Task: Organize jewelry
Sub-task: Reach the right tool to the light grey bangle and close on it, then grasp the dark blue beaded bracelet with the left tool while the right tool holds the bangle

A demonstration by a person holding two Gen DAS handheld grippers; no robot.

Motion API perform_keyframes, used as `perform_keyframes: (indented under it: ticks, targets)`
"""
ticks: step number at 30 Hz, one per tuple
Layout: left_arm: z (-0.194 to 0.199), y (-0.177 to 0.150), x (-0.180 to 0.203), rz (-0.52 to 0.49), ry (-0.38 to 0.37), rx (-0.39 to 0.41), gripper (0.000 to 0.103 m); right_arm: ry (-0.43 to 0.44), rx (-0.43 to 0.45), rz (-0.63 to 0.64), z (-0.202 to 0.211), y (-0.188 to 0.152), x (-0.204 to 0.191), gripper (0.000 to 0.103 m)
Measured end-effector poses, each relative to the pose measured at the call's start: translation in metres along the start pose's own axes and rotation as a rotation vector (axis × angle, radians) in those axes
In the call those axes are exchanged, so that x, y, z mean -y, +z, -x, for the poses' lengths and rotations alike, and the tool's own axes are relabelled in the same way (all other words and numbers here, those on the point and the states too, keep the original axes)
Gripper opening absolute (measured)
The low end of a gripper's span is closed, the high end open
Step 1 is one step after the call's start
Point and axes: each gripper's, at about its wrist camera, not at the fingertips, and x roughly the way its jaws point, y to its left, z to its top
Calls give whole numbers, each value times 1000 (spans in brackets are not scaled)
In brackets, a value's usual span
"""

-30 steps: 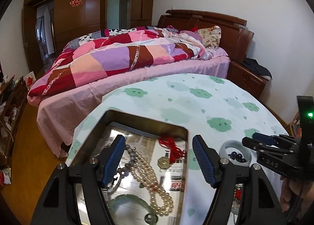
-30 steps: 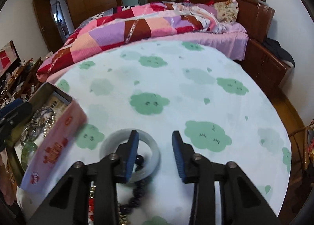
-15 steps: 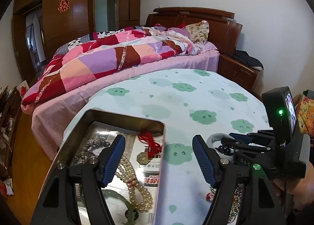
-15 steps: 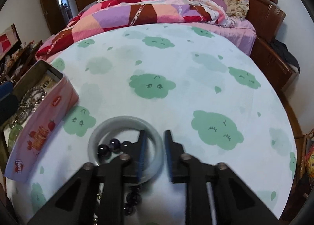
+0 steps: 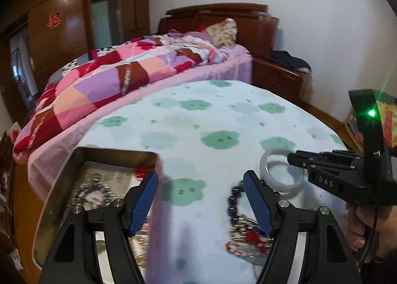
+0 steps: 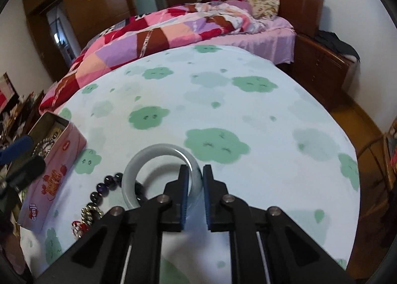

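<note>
A pale jade bangle (image 6: 139, 167) is held off the table by my right gripper (image 6: 194, 179), which is shut on its right rim. The bangle also shows in the left wrist view (image 5: 273, 160), pinched by the right gripper (image 5: 295, 158). A dark bead bracelet (image 6: 104, 187) and tangled chains with red bits (image 5: 245, 236) lie on the cloth below. My left gripper (image 5: 201, 197) is open and empty, over the cloth between the tin (image 5: 82, 155) and the loose jewelry. The tin holds bead and pearl strands (image 5: 91, 192).
The round table has a white cloth with green clouds (image 6: 223, 100). The pink tin (image 6: 54, 174) stands at its left edge. A bed with a patchwork quilt (image 6: 173, 31) lies beyond the table. A wooden nightstand (image 5: 278, 78) is at the right.
My right gripper has closed on the bangle's rim and raised it off the beads. My left gripper has swung right, from over the tin toward the loose jewelry.
</note>
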Motion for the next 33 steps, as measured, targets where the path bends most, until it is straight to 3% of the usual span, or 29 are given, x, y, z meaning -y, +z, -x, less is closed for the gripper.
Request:
perform_keyframes:
  ticks: [6,9,21,26,27,30,31,33]
  targets:
    - [-10,-1,16,-48,-21,-38,69,10,-18,-65,-1,-8,24,13]
    - [-18,-3,27,-82,-37,-74,56,15,-16,-67,0,-9,26,14]
    - [-65,-14,45,-112,-31,-229,48,24,-34,-41,-5,-11,24,16]
    - [-70,-15,40,-89,-45,-241,48,-8,-39,3,-7,-12,15,22]
    - [-70,-14,40,-86,-54,-241,46,-18,-40,14,-7,-12,13,23]
    - [-68,-15,44,-104,-78,-236,19,-46,-43,56,-8,-12,6,27]
    - [-67,-16,46,-119,-75,-233,14,-59,-43,65,-8,-12,4,25]
    - [-66,-17,44,-116,-79,-224,14,-66,-37,66,-8,-12,4,14]
